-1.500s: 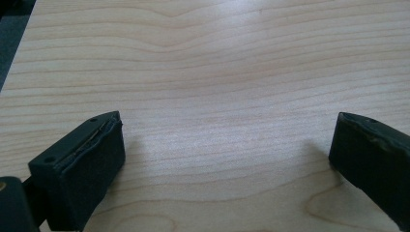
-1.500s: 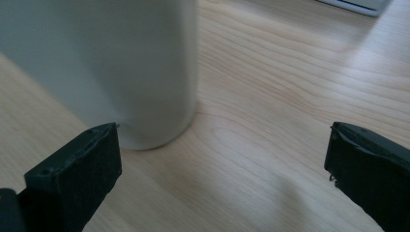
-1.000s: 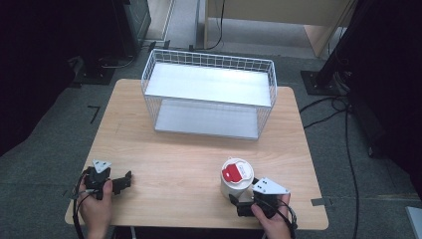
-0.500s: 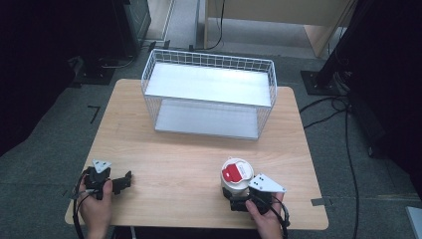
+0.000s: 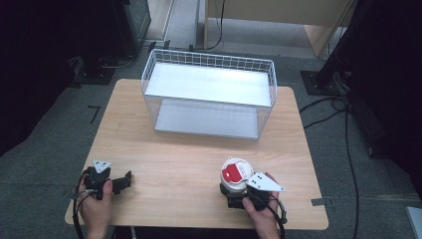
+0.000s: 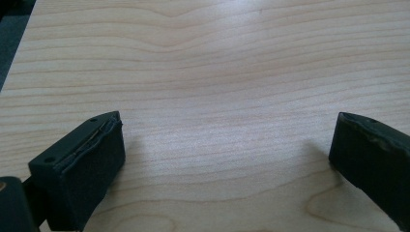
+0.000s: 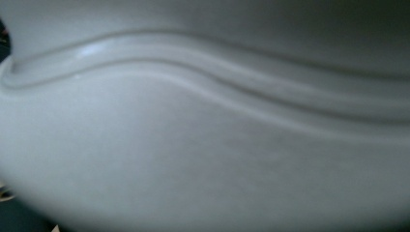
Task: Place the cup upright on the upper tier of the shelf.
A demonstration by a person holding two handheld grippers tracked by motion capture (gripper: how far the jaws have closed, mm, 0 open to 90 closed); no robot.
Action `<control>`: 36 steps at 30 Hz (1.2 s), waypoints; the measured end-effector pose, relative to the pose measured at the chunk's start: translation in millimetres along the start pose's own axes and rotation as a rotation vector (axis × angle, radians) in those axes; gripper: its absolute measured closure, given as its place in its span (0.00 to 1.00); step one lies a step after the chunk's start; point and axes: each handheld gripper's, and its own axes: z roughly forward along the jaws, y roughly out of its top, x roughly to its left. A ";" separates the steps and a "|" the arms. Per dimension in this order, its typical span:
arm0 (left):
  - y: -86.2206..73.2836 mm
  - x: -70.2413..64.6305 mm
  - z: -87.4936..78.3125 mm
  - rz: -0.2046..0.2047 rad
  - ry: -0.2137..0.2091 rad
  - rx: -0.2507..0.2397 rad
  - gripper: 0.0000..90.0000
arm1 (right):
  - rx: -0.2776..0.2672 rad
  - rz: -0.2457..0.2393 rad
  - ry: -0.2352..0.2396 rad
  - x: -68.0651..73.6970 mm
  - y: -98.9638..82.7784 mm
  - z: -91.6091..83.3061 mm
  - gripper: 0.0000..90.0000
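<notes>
Nearest, at the table's front left: the left gripper (image 5: 117, 182), black, two-jawed, topped by a grey three-cornered plate, is resting low over the bare pale wooden table (image 5: 179, 164) with its jaws standing wide apart and nothing between them, as it was a second ago; the left gripper view is showing only wood grain between the two black pads.

Front right: the right gripper (image 5: 238, 195) has closed in on the squat white plastic jar with a red-and-white lid (image 5: 236, 175), having been just beside it a second ago. The jar is standing upright near the table's front right edge, its side touching or nearly touching the gripper's front. In the right gripper view the white ribbed wall of the jar (image 7: 203, 145) is pressing right up to the lens. Whether these jaws are clamped on it or merely around it cannot be told.

Judgement: a grasp of the jar is probably beginning.

Farthest: a white wire basket with a pale flat floor (image 5: 149, 84) is sitting empty at the table's back, well apart from the jar, and is a likely destination.
</notes>
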 end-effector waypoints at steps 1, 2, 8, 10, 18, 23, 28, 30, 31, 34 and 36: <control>0.0 0.0 0.0 0.000 0.000 0.000 0.00 | 0.000 0.000 -0.002 0.5 0.2 -0.1 0.06; 0.0 0.0 0.0 0.000 0.000 0.000 0.00 | -0.001 0.001 -0.005 0.9 0.4 -0.3 0.06; 0.0 -0.1 0.0 -0.002 -0.001 0.000 0.00 | -0.005 -0.001 -0.024 -0.9 2.9 -0.7 0.09; 0.0 -0.1 0.0 -0.002 -0.001 0.000 0.00 | -0.006 -0.004 -0.020 -2.4 3.5 -1.7 0.09; 0.0 -0.1 0.0 -0.002 -0.001 0.000 0.00 | -0.018 0.027 0.019 -3.3 3.6 -3.9 0.10; 0.0 -0.1 0.0 -0.002 -0.001 0.000 0.00 | -0.036 0.048 0.006 -7.5 8.2 -6.6 0.10; 0.0 -0.1 0.0 -0.002 -0.001 -0.001 0.00 | -0.048 0.036 -0.005 -7.2 17.4 -8.8 0.10; 0.0 -0.1 0.0 -0.002 -0.001 0.000 0.00 | -0.057 0.037 -0.006 -7.8 23.1 -9.2 0.10; 0.0 -0.1 0.0 -0.002 -0.001 0.000 0.00 | -0.060 0.034 -0.006 -8.2 26.1 -9.5 0.10; 0.0 -0.1 0.0 -0.002 -0.001 0.000 0.00 | -0.078 0.037 -0.008 -9.3 33.9 -9.6 0.10; 0.0 -0.1 0.0 -0.002 -0.001 0.000 0.00 | -0.093 0.031 -0.017 -10.7 39.9 -9.2 0.10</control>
